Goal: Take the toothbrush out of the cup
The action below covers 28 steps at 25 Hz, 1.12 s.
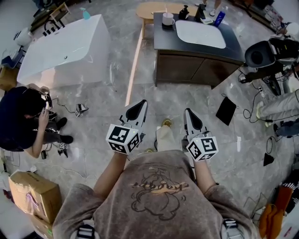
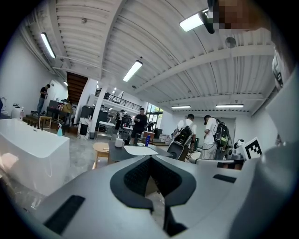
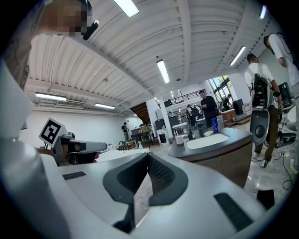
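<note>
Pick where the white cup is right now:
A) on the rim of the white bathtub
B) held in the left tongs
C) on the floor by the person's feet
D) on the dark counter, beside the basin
D: in the head view the white cup stands on the dark counter next to the basin. The left tongs and right tongs are shut with nothing in them, well short of the counter.

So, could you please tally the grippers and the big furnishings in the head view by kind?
Grippers: 2, left gripper and right gripper
White bathtub: 1
Dark counter: 1
Round wooden stool: 1
Total: 5
</note>
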Motion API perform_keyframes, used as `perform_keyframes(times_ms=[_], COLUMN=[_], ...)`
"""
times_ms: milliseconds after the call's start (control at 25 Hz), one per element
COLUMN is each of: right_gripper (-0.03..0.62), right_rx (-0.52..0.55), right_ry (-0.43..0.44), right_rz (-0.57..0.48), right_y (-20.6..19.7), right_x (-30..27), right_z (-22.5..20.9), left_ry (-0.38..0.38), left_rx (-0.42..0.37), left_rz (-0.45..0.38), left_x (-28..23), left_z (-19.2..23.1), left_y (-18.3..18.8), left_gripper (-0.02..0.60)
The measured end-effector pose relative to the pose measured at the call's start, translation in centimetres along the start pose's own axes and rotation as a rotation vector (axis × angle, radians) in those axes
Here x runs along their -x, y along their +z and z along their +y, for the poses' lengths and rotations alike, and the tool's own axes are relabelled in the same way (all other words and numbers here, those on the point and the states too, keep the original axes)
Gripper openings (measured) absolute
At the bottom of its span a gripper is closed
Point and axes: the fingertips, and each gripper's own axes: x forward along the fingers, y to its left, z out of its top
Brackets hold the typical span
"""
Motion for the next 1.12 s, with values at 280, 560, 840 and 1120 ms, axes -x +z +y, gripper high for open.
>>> perform_keyframes(times_ms=[280, 560, 840, 1120], right_gripper=[0.003, 0.003, 0.003, 0.003], right_rx=[-0.002, -0.006, -0.006, 0.005], right_ry=[-0.012, 0.01, 0.042, 0.074], right_rz=[0.002, -0.001, 0.004, 0.035], right_y=[2.2, 4.7, 6.7, 6.6], right_x=[-4.9, -11.3, -15.9, -20.0], right_z=[-5.5, -10.0, -15.1, -17.8], left_ry=[-0.009, 0.017, 0.046, 0.082], left_rx=[0.0, -0.009, -0.014, -0.01], left_rz=[0.006, 0.0, -0.028, -0.031], left_x=[-7.2, -14.0, -20.5, -24.3], left_z=[1.6, 4.3, 5.8, 7.9], left_y=[2.0, 4.6, 6.5, 6.7], left_gripper=[0.02, 0.02, 0.02, 0.02])
